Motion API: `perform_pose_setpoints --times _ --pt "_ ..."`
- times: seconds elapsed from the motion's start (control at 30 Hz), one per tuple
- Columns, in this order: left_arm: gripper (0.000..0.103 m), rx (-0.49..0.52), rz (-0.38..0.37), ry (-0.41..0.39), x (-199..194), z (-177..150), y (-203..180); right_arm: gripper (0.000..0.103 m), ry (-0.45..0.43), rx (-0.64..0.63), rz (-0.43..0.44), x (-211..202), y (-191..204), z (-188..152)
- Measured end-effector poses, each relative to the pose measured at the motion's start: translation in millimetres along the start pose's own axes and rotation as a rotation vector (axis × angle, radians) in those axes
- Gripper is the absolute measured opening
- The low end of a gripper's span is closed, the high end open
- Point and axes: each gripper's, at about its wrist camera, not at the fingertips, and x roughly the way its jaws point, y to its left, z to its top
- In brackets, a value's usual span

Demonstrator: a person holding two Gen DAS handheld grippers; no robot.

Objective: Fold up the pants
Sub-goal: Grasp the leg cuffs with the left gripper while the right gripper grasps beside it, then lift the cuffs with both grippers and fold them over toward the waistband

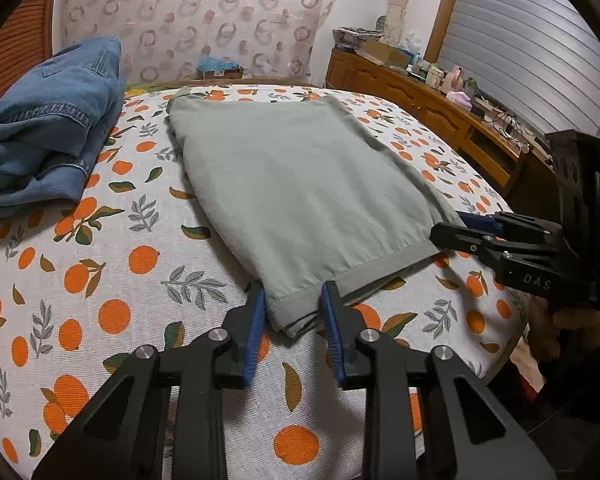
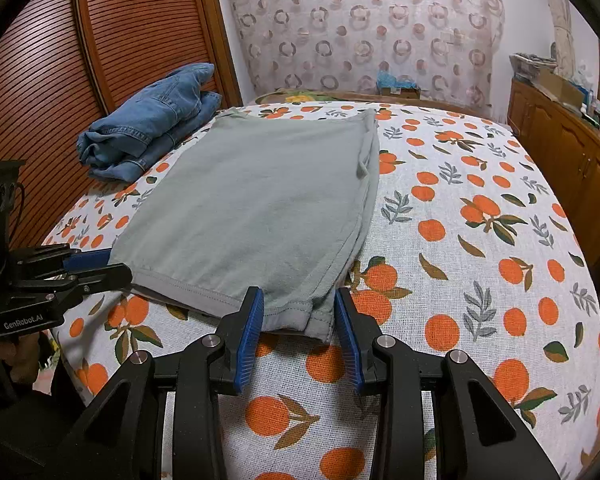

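On your far left, folded jeans (image 1: 48,128) sit on the orange-print bedspread (image 1: 112,280), just beside the grey-green pants (image 1: 296,184) lying flat mid-bed. Your left gripper (image 1: 292,308) straddles the near-left hem corner, blue pads (image 1: 256,332) on either side of the fabric, a little gap still showing. Over on the right, your right gripper (image 2: 298,320) brackets the other corner, partly open, not pinching.
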Motion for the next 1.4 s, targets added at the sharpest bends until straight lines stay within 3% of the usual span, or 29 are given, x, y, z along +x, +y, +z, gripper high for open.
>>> perform_pose_setpoints --times 0.07,0.23,0.4,0.5,1.4 --pt "0.019 0.005 0.003 -0.004 -0.8 -0.1 -0.9 0.037 0.0 0.0 0.0 -0.3 0.1 0.1" --pt "0.014 0.018 0.014 -0.016 -3.3 1.1 -3.7 0.037 0.002 0.002 0.002 0.0 0.1 0.1" --pt "0.012 0.019 0.012 -0.034 -8.5 2.6 -3.9 0.018 0.01 0.004 0.046 0.1 2.2 0.7" --pt "0.011 0.022 0.011 -0.05 -14.1 5.0 -5.6 0.015 0.013 0.002 0.056 0.0 3.5 1.7" --pt "0.011 0.072 -0.058 -0.303 -123.5 41.2 -25.5 0.014 -0.185 -0.058 0.132 -105.8 11.7 21.2"
